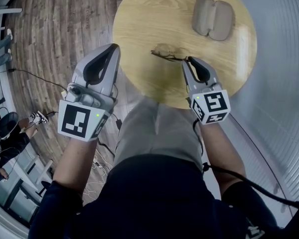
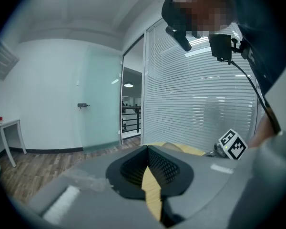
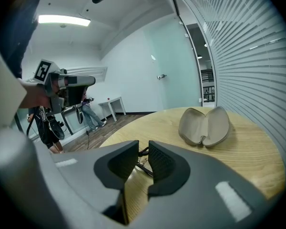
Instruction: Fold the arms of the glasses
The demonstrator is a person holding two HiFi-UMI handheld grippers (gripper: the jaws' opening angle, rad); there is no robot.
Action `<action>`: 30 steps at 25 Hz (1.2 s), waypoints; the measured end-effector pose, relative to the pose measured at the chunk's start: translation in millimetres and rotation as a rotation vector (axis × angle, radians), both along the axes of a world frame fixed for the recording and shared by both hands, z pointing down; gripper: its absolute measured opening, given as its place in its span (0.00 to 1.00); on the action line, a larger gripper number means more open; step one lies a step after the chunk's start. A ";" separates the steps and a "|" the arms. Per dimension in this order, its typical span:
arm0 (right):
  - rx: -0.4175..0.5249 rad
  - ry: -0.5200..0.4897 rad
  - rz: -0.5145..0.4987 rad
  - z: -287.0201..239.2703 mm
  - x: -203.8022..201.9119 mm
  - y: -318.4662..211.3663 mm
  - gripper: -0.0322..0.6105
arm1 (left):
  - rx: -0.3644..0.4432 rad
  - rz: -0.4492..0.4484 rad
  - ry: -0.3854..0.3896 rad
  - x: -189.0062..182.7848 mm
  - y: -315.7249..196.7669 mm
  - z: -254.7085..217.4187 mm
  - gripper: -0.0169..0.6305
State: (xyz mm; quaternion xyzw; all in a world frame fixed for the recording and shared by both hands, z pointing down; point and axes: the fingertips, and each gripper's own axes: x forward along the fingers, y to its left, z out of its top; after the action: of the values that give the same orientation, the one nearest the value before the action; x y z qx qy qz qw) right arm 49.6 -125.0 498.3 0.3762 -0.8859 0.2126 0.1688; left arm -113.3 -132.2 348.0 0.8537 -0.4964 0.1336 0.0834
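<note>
The thin dark-framed glasses (image 1: 165,51) lie on the round wooden table (image 1: 139,29), near its front edge, one arm pointing toward me. My right gripper (image 1: 188,60) sits low at that arm's end. In the right gripper view its jaws (image 3: 143,147) stand a little apart, and the glasses (image 3: 143,162) show through the gap without the pads pressing on them. My left gripper (image 1: 113,48) hovers off the table's left edge, apart from the glasses. Its jaws (image 2: 148,149) meet at the tips and hold nothing.
An open beige glasses case (image 1: 213,18) lies at the table's far right, also seen in the right gripper view (image 3: 203,126). A blinds-covered glass wall (image 1: 284,83) curves along the right. Cables (image 1: 35,76) run over the wooden floor at left, where a person (image 3: 47,128) stands.
</note>
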 end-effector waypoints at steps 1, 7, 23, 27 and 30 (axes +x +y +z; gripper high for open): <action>-0.001 0.000 0.000 0.9 0.3 -0.8 0.16 | -0.002 0.000 -0.001 0.3 -0.2 0.9 0.03; -0.008 0.001 -0.001 6.5 2.4 -3.5 0.16 | -0.006 -0.008 0.001 1.5 -3.2 3.3 0.03; -0.037 0.003 0.007 21.7 12.2 -10.7 0.17 | -0.008 -0.004 0.012 11.7 -16.9 5.4 0.03; -0.044 0.005 0.006 29.9 16.1 -14.1 0.17 | -0.017 -0.010 0.002 13.7 -21.5 12.4 0.03; -0.047 0.004 0.002 35.1 16.3 -18.2 0.17 | -0.020 -0.009 -0.002 13.7 -24.3 17.4 0.03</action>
State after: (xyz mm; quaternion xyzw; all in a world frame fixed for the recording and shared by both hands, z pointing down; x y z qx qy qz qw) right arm 65.9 -143.2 533.5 0.3736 -0.8799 0.2327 0.1791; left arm -99.7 -156.5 365.5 0.8504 -0.4989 0.1392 0.0920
